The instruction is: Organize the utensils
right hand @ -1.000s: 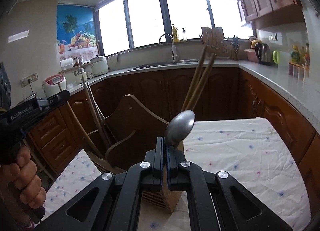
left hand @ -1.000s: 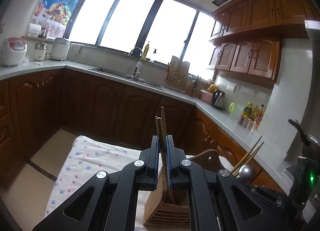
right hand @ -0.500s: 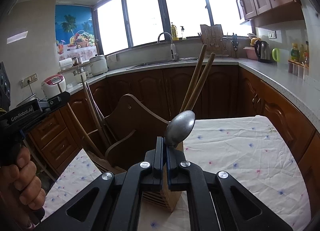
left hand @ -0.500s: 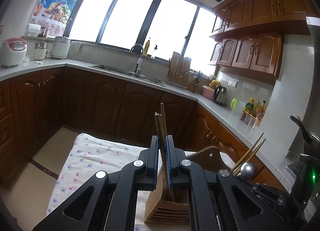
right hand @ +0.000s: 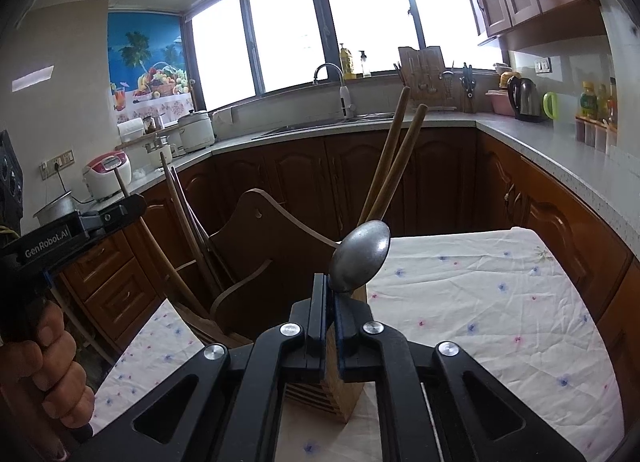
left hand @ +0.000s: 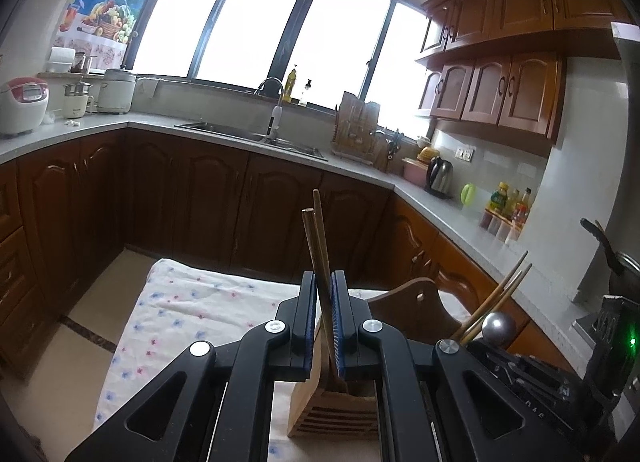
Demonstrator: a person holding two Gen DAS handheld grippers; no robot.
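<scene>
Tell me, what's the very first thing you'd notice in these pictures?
Probably the shiny metal spoon sticking up right in the middle of the right wrist view, its handle between the jaws of the right gripper, which are just starting to open, above a wooden holder on the flowery tablecloth. Next, the pair of chopsticks pinched upright in the left gripper. Behind everything, the big bright windows glow above the sink.
</scene>
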